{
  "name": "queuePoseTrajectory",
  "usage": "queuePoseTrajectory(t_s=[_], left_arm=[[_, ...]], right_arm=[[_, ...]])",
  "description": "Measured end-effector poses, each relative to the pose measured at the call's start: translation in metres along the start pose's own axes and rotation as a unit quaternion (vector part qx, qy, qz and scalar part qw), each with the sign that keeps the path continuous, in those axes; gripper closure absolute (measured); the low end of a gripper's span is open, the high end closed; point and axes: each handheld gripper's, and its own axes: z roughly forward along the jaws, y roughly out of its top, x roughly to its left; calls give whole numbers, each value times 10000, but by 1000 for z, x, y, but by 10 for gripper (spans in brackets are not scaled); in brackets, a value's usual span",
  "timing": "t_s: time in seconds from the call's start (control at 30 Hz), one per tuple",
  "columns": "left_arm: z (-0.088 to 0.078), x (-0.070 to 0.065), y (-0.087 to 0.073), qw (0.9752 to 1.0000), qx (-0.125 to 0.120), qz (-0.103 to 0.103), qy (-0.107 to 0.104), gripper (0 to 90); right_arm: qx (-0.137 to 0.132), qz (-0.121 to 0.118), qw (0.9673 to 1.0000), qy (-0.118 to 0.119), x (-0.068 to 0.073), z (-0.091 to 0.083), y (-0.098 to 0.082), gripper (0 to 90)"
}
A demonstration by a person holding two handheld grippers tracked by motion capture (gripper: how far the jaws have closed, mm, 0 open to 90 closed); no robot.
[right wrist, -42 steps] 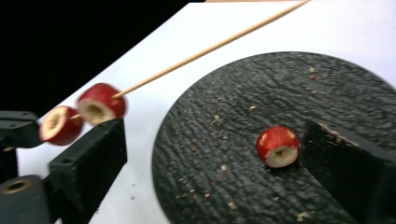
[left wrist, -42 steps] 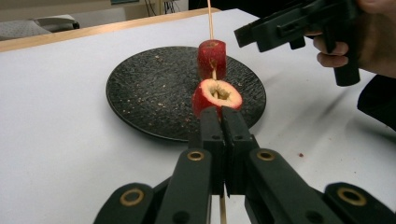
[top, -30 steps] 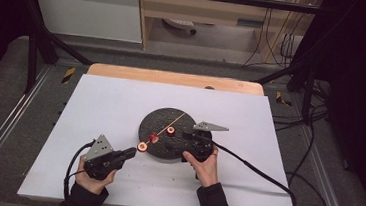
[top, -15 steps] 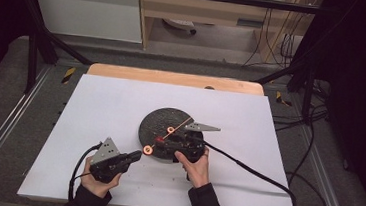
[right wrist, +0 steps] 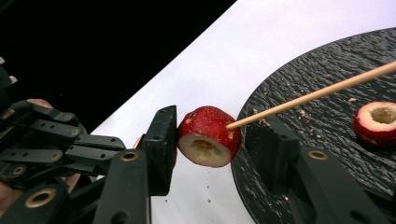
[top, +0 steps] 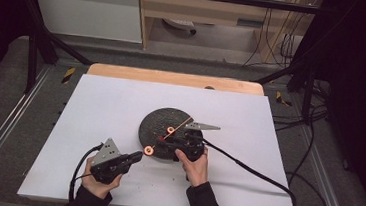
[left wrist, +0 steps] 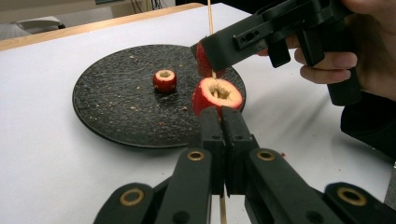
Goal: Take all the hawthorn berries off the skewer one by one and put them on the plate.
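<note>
Closing had just brought the right claw [right wrist: 215, 120] nearly onto the fruit [right wrist: 205, 137], while the left claw [left wrist: 220, 114] clamped the stick [right wrist: 317, 93], so threading seemed next.

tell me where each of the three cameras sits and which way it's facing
High view: above the person's side, looking forward and down on the table; both forearms and grippers show.
Left gripper view: rides the left gripper, looking along its shut jaws at the skewer; the other hand shows.
Right gripper view: rides the right gripper, jaws beside a skewered fruit piece.
Shared: the black plate with a loose fruit piece.
</note>
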Motion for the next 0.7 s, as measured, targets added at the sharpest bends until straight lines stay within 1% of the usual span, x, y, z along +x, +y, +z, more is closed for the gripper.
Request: queuePoseTrajectory(t_s=[0.23, 0.3, 0.53, 0.7], left_arm=[[-2, -1, 2, 10000, -62, 68, 17, 885], [-3, -2, 2, 9999, -105, 46, 22, 885], [-6, -3, 4, 9998, -137, 117, 72, 886], [-8, -2, 4, 9998, -173, 98, 66, 886]], right_arm=[[-59, 17, 9999, 105, 0, -3, 4, 581], [-88, 19, 9999, 98, 0, -4, 6, 581], [-180, 36, 9998, 98, 0, -6, 10, 592], [-244, 27, 9997, 4, -2, -10, 15, 593]])
